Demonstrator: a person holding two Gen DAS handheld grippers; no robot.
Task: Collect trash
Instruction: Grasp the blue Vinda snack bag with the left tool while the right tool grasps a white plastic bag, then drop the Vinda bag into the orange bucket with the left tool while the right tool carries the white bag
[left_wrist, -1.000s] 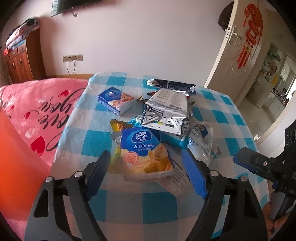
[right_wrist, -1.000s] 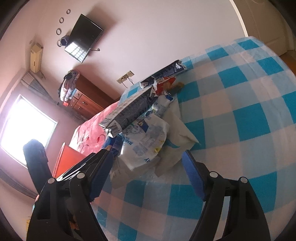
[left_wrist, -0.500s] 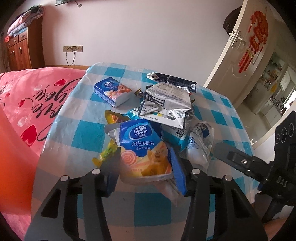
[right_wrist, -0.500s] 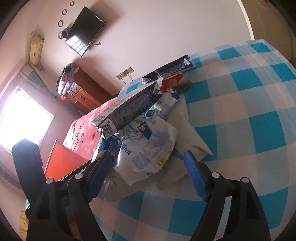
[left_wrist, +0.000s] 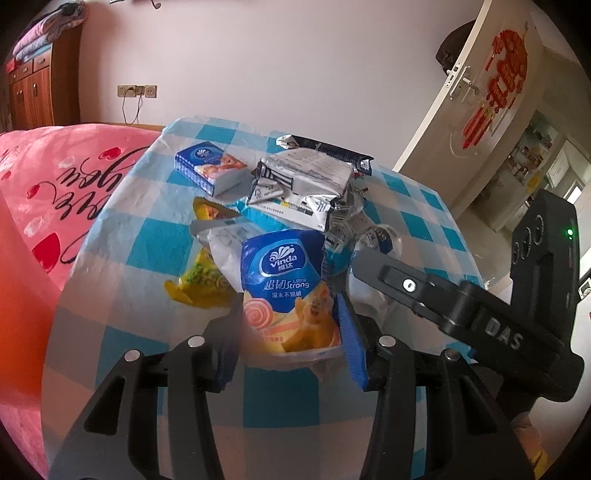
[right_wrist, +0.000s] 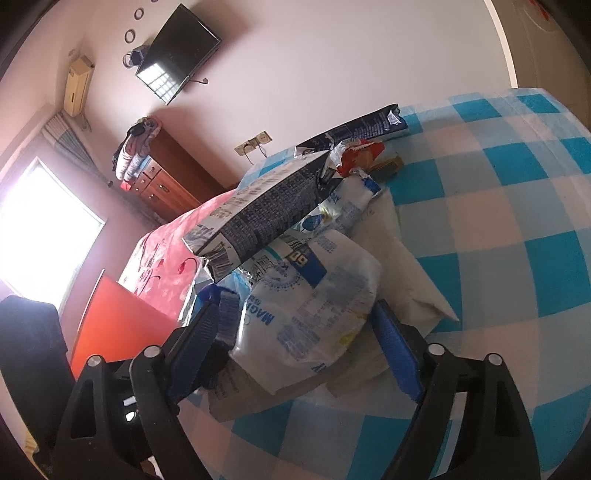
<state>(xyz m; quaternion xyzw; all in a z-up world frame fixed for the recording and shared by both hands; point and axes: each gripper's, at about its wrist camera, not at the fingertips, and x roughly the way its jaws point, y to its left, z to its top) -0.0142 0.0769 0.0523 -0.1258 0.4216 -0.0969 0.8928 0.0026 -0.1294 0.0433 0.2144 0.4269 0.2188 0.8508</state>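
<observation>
1. At the far left, a pink blanket (left_wrist: 55, 192) lies beside the table (left_wrist: 122, 258), which has a blue and white checked cloth.
2. On the far left part of the table a small blue tissue pack (left_wrist: 210, 168) lies alone, apart from the trash pile.
3. A yellow wrapper (left_wrist: 201, 284) lies on the left side of the pile, partly under other packaging.
4. The left gripper (left_wrist: 290, 328) is closing its jaws on the Vinda tissue wrapper (left_wrist: 286, 291); both blue pads already touch the sides of this wrapper at the near edge of the pile.
5. Behind it, in the middle of the pile, a silver foil bag (left_wrist: 306, 188) rests on top.
6. The right gripper (right_wrist: 301, 339) comes from the right; its jaws are closing around a white plastic bag (right_wrist: 314, 299), but the pads are not pressing on it.
7. A dark printed wrapper (right_wrist: 266, 206) lies over this bag.
</observation>
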